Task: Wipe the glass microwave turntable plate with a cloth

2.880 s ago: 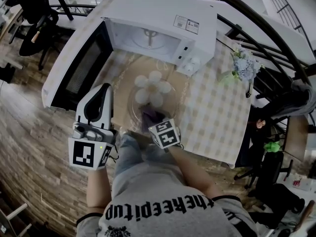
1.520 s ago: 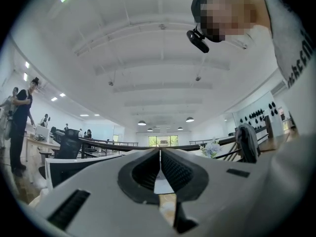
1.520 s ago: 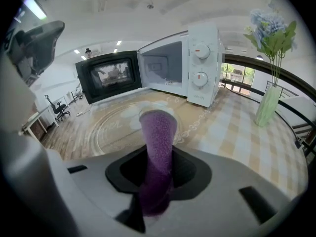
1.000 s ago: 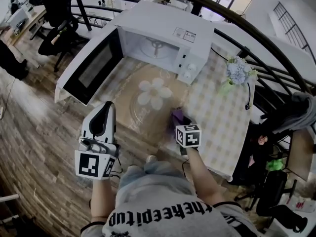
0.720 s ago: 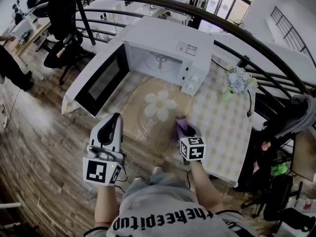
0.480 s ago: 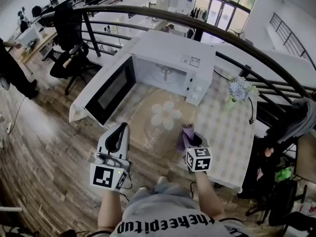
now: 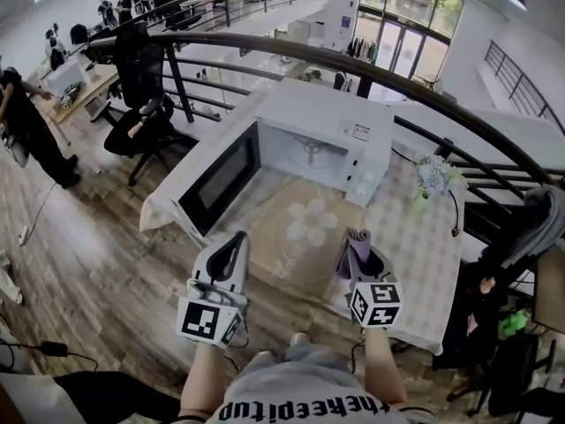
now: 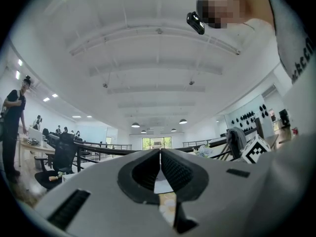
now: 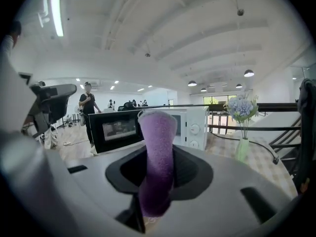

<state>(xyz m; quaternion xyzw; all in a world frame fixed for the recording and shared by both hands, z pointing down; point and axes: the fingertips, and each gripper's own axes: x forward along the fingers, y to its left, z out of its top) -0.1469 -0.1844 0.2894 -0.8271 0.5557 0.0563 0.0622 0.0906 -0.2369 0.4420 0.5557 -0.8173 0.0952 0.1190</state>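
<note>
R gripper: jaws clamped on a purple cloth. Cloth is fuzzy and folded into a narrow strip. It stands up out of the pads, top end rounded over.

L gripper: jaws closed, tips meeting, nothing betw. them. Both grippers are held up off the table and pitched toward the far room, not down at the work.

Plate: clear glass disc, hard to make out, only a faint rim showing. It lies flat on a tan mat in front of the microwave, with the mat's white flower print showing through it. It sits betw. the two grippers in head view: L gripper at its left edge, R gripper and cloth just right of it and not touching. Can't tell if it is wet or smeared.

Microwave door hangs open to the left, cavity empty. Checked table runs on to the right, with a vase of pale flowers near the railing.

Vs 2.9 s ago: cloth was down on the plate's near side, R gripper over the disc. Since then it has come off, moved right, and lifted clear. L gripper has stayed shut on the left and also risen. Plate, mat and microwave are in the same places. Head cam has tipped up, so more of the room shows.
</note>
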